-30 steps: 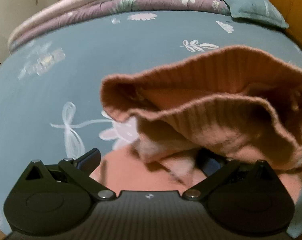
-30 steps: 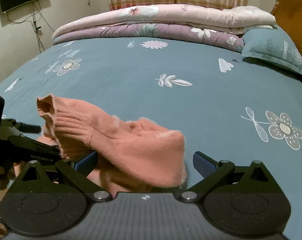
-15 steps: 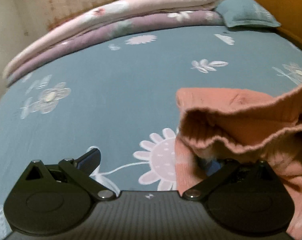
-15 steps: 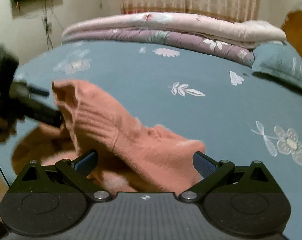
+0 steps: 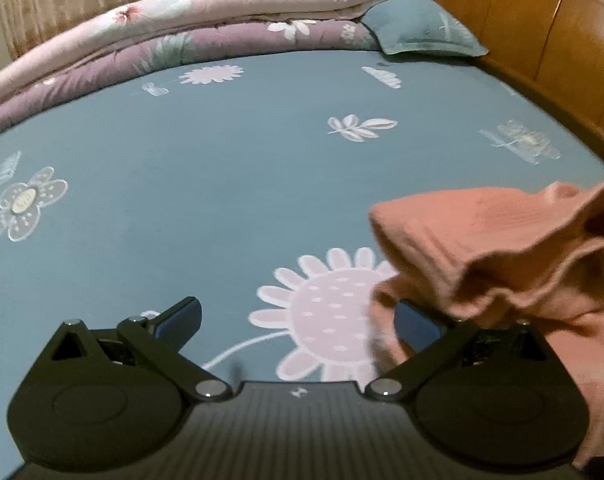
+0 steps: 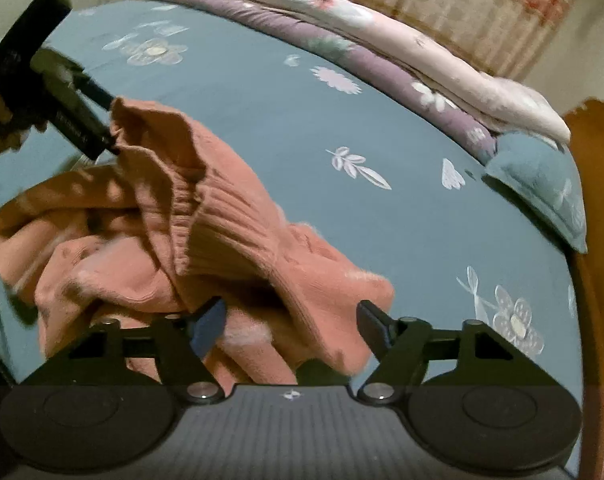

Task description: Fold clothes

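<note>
A salmon-pink knit sweater (image 6: 230, 240) lies bunched on the blue flowered bed sheet (image 6: 262, 128). In the right wrist view its folds sit between the fingers of my right gripper (image 6: 292, 330), whose jaws are closing, with gaps still beside the pads. The sweater's ribbed hem (image 6: 150, 128) is lifted at the upper left by my left gripper (image 6: 102, 128). In the left wrist view my left gripper (image 5: 298, 324) stands wide open. The sweater (image 5: 501, 256) hangs over its right finger (image 5: 417, 328); only sheet shows between the fingers.
Folded pink and purple quilts (image 5: 222, 20) are stacked along the far side of the bed, with a blue pillow (image 5: 421, 28) beside them. A wooden headboard (image 5: 541, 32) borders the right side. A curtain (image 6: 461, 0) hangs behind the quilts.
The right gripper's jaws have narrowed around the sweater and its view has rolled. The left gripper has swung left, so the sweater has slid to the right edge of its view.
</note>
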`<state>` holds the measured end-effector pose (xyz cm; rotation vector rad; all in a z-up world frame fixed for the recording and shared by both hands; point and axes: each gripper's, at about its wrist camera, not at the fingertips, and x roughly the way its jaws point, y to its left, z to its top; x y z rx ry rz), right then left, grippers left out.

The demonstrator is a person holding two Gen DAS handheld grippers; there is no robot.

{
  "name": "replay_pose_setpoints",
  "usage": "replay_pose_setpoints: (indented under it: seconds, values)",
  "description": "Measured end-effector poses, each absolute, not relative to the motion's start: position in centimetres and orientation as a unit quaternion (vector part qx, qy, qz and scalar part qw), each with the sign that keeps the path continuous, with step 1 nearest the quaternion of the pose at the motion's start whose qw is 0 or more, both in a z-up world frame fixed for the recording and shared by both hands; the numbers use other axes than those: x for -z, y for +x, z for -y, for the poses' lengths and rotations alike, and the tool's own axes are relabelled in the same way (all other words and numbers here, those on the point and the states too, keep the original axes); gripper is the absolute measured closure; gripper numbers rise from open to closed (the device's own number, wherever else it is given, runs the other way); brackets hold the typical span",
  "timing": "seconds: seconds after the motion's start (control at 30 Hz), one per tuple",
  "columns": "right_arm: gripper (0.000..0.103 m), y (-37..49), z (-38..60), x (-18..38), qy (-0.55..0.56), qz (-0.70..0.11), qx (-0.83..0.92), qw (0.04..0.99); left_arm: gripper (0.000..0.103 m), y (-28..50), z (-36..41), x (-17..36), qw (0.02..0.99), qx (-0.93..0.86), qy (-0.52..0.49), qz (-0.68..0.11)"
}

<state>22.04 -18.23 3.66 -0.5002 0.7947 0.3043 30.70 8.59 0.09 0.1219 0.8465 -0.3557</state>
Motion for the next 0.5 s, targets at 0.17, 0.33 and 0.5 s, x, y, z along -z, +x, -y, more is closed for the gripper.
replay_pose_setpoints:
  seconds: [0.17, 0.33, 0.5]
  values:
    - [0.027, 21.7, 19.3, -5.0, -0.261, -0.365, -0.181, 0.875, 0.001, 29.2, -8.2, -2.3, 0.895, 0.196, 0.063, -0.395]
    - [0.027, 22.0, 21.6, -3.6, -0.302, -0.353, -0.217, 0.859, 0.001, 26.6, -6.5, -3.4, 0.901, 0.198, 0.072, -0.379]
    - [0.029, 23.1, 23.5, -3.0, -0.302, -0.317, -0.292, 0.850, 0.001, 25.2, -3.5, -1.9, 0.895, 0.147, 0.077, -0.415]
